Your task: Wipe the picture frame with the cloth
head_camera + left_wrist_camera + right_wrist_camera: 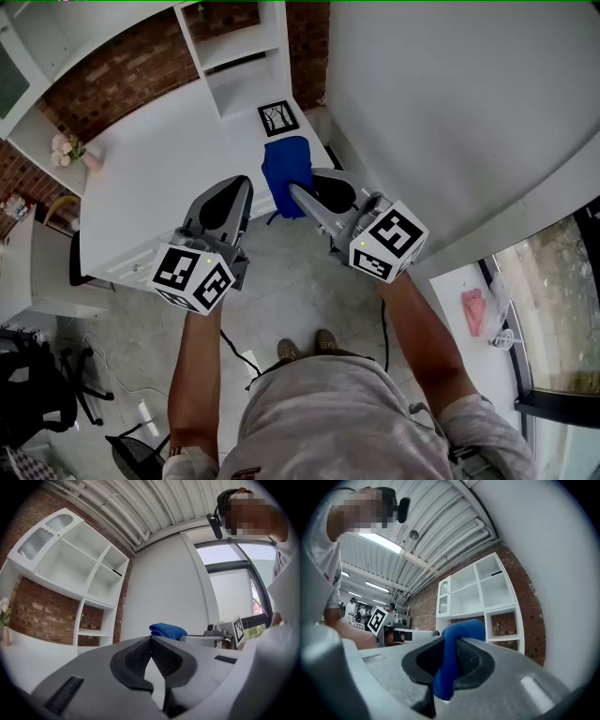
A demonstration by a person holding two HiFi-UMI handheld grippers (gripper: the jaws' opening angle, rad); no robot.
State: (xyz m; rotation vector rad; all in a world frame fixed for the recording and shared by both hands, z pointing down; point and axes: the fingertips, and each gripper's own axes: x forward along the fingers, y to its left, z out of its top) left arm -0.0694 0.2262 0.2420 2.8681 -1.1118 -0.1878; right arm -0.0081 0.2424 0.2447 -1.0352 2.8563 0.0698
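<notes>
We see the right hand-held gripper (451, 658) clamped on the blue cloth (284, 169) near the counter (159, 178) edge. Left hand-held gripper (151, 648) closed, empty. Frame (277, 117) sits on the counter by the shelf (234, 56).

Soft blue cloth (286, 183), matt white table (159, 187), rough red brick wall (122, 77).

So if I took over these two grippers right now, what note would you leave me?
Right gripper: shut on the blue cloth, held up at the white table's edge.
Left gripper: shut, empty, beside it.
Picture frame: lying flat on the table by the white shelf unit, just beyond the cloth.
Done: cloth is in the grip.
Left: bring it onto the frame and wipe.
</notes>
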